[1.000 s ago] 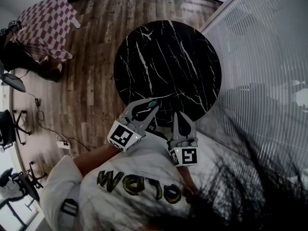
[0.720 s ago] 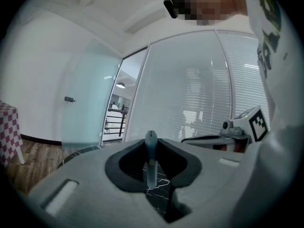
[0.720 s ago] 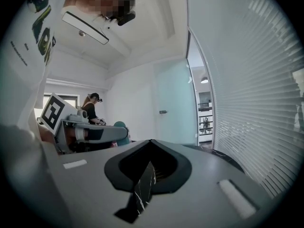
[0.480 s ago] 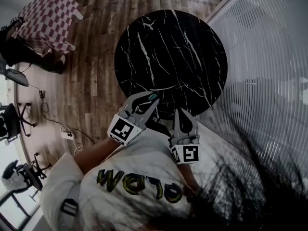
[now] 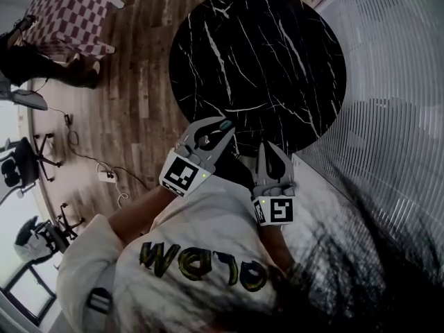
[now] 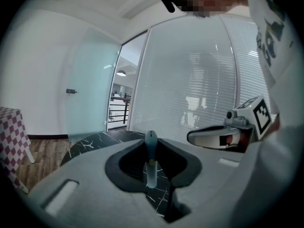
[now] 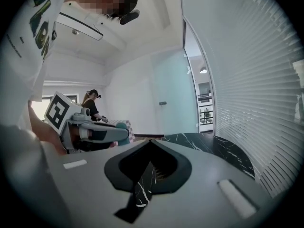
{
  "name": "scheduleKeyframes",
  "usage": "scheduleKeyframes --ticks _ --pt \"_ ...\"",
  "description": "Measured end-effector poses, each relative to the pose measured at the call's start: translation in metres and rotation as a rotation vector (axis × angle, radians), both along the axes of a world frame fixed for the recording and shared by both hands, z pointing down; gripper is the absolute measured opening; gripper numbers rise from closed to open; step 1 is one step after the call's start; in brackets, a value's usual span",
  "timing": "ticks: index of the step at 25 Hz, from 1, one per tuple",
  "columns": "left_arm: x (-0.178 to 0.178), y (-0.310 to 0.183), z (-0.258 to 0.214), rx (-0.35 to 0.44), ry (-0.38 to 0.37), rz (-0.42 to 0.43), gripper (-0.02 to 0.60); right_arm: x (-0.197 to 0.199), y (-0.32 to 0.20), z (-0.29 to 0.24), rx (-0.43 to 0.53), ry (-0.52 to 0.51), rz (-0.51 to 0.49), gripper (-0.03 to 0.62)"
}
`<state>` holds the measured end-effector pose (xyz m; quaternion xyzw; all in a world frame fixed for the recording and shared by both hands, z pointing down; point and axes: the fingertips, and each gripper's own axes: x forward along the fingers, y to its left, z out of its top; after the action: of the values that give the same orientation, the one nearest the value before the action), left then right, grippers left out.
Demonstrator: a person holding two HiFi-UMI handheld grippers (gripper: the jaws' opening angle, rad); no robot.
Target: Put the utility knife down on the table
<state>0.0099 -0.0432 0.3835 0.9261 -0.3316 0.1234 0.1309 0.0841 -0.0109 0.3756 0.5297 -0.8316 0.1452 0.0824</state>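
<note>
My left gripper (image 5: 223, 127) is shut on a slim pale-teal utility knife (image 6: 150, 159). The knife stands upright on edge between the jaws, and its teal end (image 5: 224, 124) pokes out past the tips. It hangs over the near edge of the round black marble table (image 5: 277, 54). My right gripper (image 5: 268, 148) hovers just right of it, over the same edge. Its jaws meet at the tips (image 7: 148, 141) with nothing between them. Each gripper shows in the other's view: the right gripper (image 6: 221, 137) and the left gripper (image 7: 97, 133).
A slatted glass wall (image 5: 395, 109) runs close along the table's right side. A checkered table (image 5: 66, 12) and office chairs (image 5: 17, 168) stand on the wooden floor to the left, with cables (image 5: 104, 175) nearby. A person (image 7: 92, 106) stands far off beside the checkered table.
Both grippers have sunk toward the table's near edge, the knife still clamped in the left one. The jaws have not changed.
</note>
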Motion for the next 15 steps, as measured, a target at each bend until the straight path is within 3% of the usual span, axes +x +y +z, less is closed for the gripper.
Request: scheduleKeyframes --ticks 15 --pt "0.014 -0.009 0.078 -0.071 -0.113 0.052 0.069 0.019 -0.022 0.07 -0.052 0.035 0.008 0.002"
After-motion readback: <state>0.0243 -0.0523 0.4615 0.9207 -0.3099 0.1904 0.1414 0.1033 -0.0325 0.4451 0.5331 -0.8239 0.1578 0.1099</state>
